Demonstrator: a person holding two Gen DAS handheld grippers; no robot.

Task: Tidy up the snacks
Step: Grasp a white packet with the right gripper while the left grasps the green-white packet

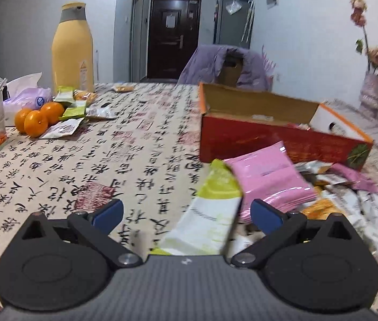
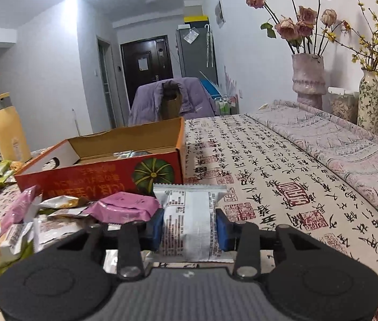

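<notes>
Two grippers over the table [image 2: 269, 160]: right gripper [image 2: 188, 226] clamped on a white snack packet [image 2: 186, 222] just before the red box [image 2: 103, 172], left gripper [image 1: 187, 212] spread wide above a green-and-white packet [image 1: 207, 214] beside the pink packet [image 1: 269, 176].
</notes>
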